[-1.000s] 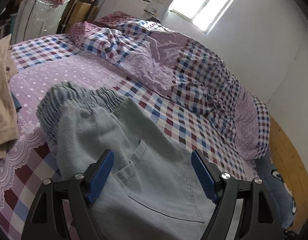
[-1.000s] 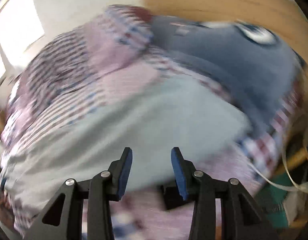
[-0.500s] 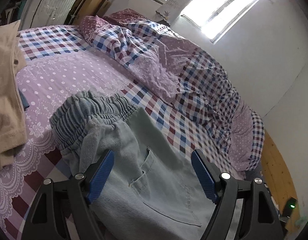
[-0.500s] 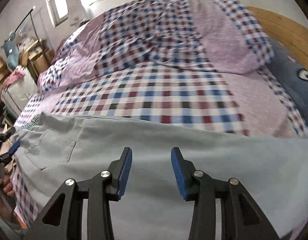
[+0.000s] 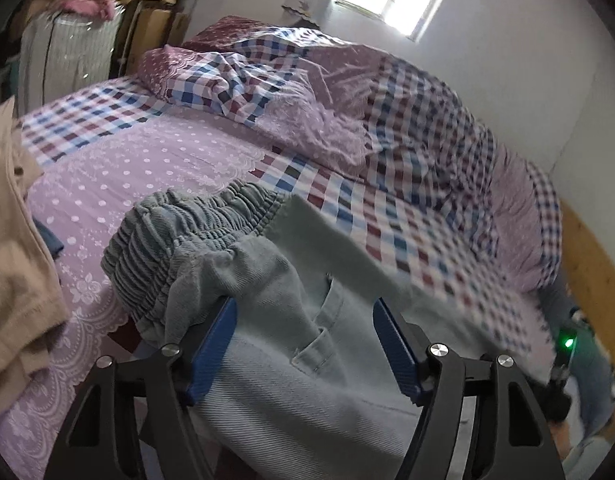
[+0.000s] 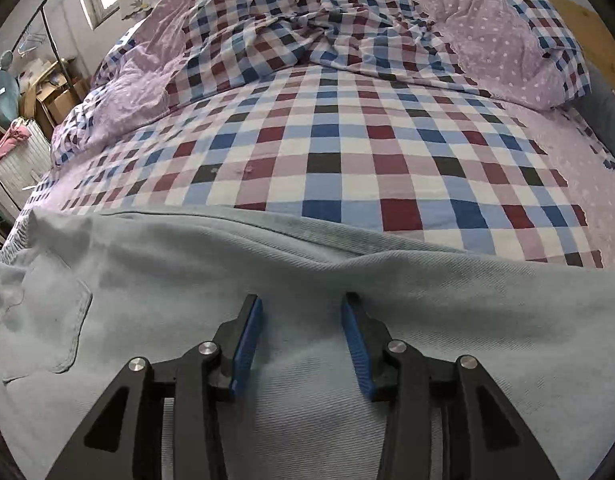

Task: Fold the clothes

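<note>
Pale blue-green denim trousers (image 5: 291, 320) lie along the near edge of the bed, elastic waistband (image 5: 179, 224) bunched at the left. My left gripper (image 5: 305, 312) is open just above the back pocket near the waist, with fabric between its blue pads (image 5: 215, 336). In the right wrist view the trousers (image 6: 347, 280) stretch flat across the frame. My right gripper (image 6: 301, 320) is open, hovering low over the leg, not holding cloth.
A checked and purple dotted bedsheet (image 6: 347, 152) covers the bed, with a crumpled duvet (image 5: 347, 92) along the far side. A beige garment (image 5: 15, 264) lies at the left. A suitcase (image 5: 63, 56) and boxes stand beyond the bed.
The right gripper swung from the headboard end to face across the bed over the trouser leg. The left gripper shifted slightly nearer the waistband. Both stayed open.
</note>
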Demonstrator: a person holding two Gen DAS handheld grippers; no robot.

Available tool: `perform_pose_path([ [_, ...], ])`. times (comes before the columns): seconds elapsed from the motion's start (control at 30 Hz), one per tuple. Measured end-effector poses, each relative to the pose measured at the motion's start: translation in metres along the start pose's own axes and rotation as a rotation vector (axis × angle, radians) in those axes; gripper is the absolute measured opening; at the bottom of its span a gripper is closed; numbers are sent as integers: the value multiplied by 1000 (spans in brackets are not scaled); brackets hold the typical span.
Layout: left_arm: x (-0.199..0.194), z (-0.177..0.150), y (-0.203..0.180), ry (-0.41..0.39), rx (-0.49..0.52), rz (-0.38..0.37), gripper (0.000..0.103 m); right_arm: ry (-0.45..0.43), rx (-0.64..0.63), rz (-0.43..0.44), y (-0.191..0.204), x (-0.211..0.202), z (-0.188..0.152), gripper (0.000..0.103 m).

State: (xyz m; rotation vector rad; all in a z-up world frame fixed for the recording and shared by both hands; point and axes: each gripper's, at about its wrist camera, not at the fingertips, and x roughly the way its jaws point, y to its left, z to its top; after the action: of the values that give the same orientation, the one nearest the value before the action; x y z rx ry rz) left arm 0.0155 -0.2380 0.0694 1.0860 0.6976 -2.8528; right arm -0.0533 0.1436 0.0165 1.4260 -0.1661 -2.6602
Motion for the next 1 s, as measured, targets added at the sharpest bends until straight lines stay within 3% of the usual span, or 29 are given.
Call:
perform_pose_path([
  [0.07,1,-1,0,6,16,7,75,18,-23,-25,5,-3,2,44],
  [0.17,0,-3,1,13,26,10,75,-26,-40,-31,18,-21,7,44],
  [0.3,3,-6,0,37,43,22,75,-97,-57,30,37,-40,11,45],
  [0.37,8,-9,2,60,35,26,75,-84,-58,40,42,-30,9,46],
  [0.43,11,-10,5,74,22,20,75,-9,-38,31,36,-5,0,46],
  [0.7,28,-23,12,172,-9,4,75,-25,-23,53,29,-4,-3,47],
  [0.87,26,-25,11,176,-1,0,75,-44,-10,75,29,-25,-15,47],
  [1.0,7,-19,17,145,-82,-58,75,-90,-1,142,25,-56,-36,48],
])
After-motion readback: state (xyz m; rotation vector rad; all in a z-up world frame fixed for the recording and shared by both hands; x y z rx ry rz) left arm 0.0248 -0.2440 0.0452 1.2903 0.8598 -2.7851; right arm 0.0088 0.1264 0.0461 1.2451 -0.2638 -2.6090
